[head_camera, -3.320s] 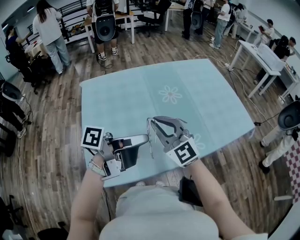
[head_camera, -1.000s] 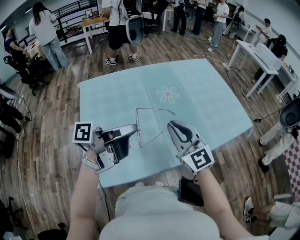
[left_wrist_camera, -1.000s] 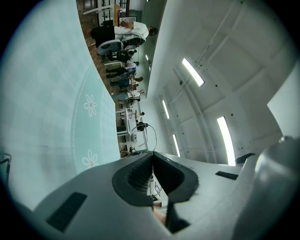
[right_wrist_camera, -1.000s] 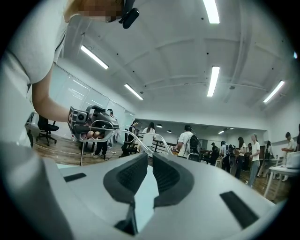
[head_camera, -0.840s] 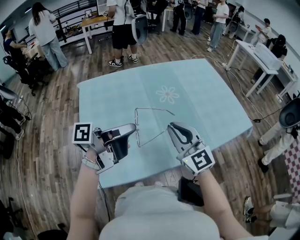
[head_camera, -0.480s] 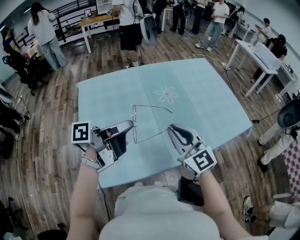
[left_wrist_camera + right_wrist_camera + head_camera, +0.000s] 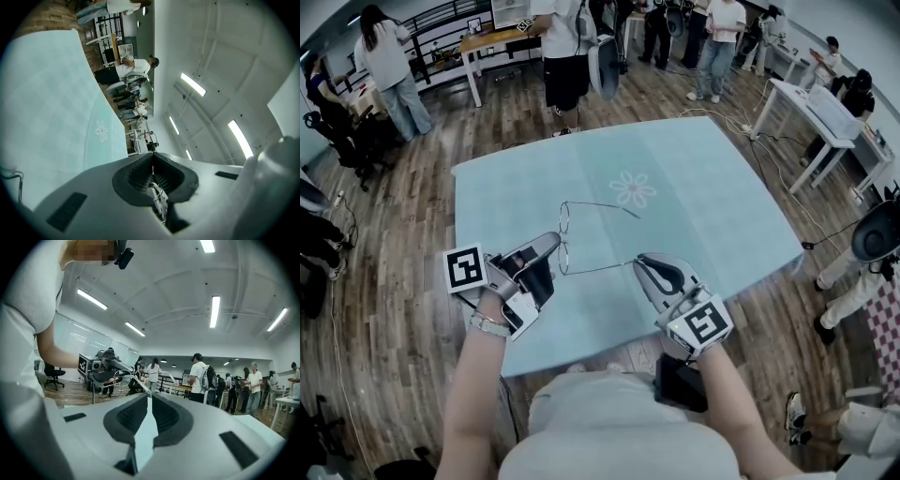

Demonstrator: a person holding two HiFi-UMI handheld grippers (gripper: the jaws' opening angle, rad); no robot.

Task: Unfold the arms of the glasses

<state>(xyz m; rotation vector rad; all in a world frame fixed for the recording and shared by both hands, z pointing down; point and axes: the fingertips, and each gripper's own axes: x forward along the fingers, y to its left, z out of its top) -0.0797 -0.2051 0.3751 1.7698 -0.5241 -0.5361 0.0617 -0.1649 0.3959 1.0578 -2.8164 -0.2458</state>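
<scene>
The left gripper (image 7: 551,244) is clamped shut on the front of the glasses (image 7: 563,234), pinching the thin wire frame beside the lenses. That is the first weak spot: so little metal sits between the pads that a twist could let the frame swivel or slip out. The glasses hang in the air between the two grippers, over the near part of the table (image 7: 712,187). Their far arm (image 7: 605,205) is already swung out and points toward the printed flower (image 7: 630,188). The near arm (image 7: 600,269) runs rightward into the right gripper (image 7: 639,263), whose jaws are closed almost flat on its tip. The main danger, as I judge it, is pulling past the hinge's stop. The arm is fine wire and would bend if the grippers drew apart or the right one swept further round (the tip could equally just slide free). A drop would most likely land on the cloth, though the table's near edge lies close under both hands, so a bounce could reach the floor. The cloth ahead and to the right is bare out to its far edge; people stand well beyond it, and nothing crowds either gripper.
</scene>
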